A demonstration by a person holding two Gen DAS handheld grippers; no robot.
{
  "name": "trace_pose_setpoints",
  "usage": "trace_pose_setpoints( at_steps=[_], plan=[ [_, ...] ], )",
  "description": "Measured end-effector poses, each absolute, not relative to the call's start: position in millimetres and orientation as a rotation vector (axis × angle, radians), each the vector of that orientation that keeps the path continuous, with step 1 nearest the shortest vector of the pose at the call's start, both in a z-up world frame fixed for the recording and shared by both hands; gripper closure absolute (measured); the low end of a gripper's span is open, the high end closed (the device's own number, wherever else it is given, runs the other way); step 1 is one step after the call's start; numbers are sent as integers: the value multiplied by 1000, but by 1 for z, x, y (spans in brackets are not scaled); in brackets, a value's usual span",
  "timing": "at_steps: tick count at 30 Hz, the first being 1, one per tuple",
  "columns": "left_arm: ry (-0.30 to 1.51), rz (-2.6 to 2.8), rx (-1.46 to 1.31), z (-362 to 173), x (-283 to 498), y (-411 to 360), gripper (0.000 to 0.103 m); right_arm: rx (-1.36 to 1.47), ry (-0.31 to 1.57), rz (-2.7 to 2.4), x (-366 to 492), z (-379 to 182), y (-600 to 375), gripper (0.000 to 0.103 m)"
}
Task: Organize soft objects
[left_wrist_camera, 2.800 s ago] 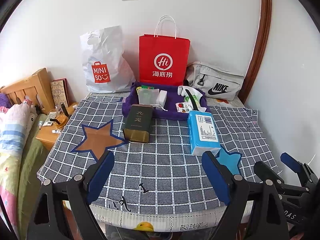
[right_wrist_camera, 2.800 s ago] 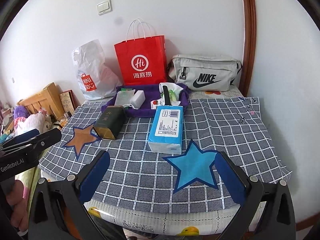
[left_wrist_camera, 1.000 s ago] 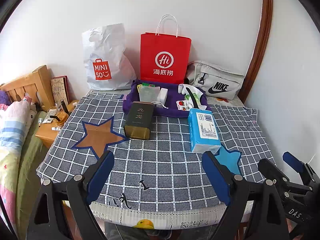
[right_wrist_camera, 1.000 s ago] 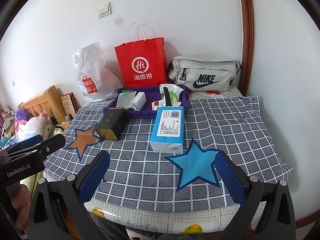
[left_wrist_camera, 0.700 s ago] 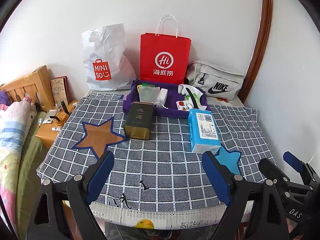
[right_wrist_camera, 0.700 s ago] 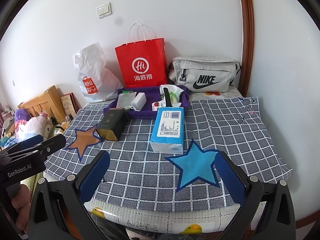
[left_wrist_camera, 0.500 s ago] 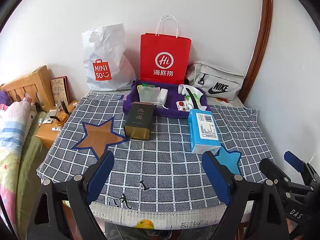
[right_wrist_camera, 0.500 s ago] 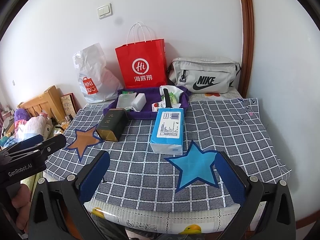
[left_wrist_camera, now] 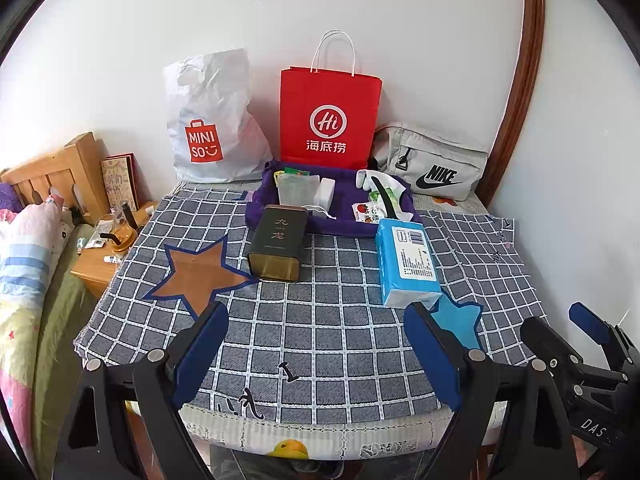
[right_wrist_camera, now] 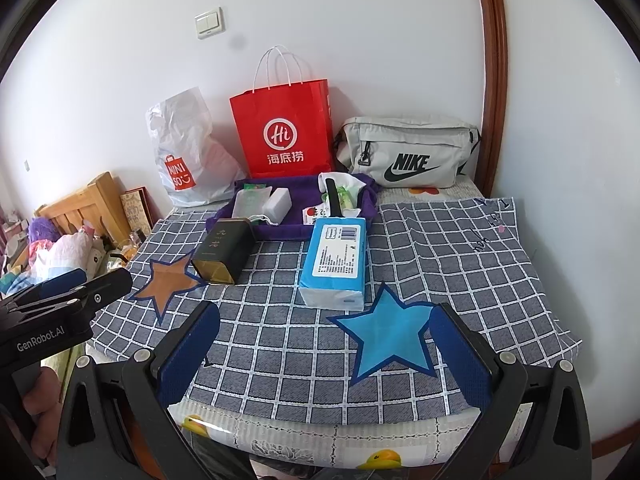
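Tissue pack [right_wrist_camera: 335, 263], blue crinkly plastic brick, lies on checked woven cloth [right_wrist_camera: 440, 264].

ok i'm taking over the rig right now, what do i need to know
Left hand-held gripper: open, empty, at the table's near edge.
Right hand-held gripper: open, empty, beside it.
Blue plastic-wrapped tissue pack lies on the grey checked tablecloth, just behind the blue star patch.
Dark rectangular tea tin lies beside the brown star patch.
Purple fabric tray behind them holds small packets.
Done: nothing visibly moved.
Left: probably the tissue pack first; destination not evident.
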State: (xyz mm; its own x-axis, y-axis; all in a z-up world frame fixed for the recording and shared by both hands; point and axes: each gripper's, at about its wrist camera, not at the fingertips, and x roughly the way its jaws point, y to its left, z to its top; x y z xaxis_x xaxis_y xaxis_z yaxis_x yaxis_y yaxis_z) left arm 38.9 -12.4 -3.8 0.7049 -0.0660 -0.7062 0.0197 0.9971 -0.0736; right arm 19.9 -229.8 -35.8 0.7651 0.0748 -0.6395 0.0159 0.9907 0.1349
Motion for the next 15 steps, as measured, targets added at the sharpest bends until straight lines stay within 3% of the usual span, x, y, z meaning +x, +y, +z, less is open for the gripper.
trace_pose_setpoints(
  at_steps=[15],
  plan=[
    [784,-47,-63,-3,39,-9,14,130,696,28,20,-34,-231,0]
  ],
)
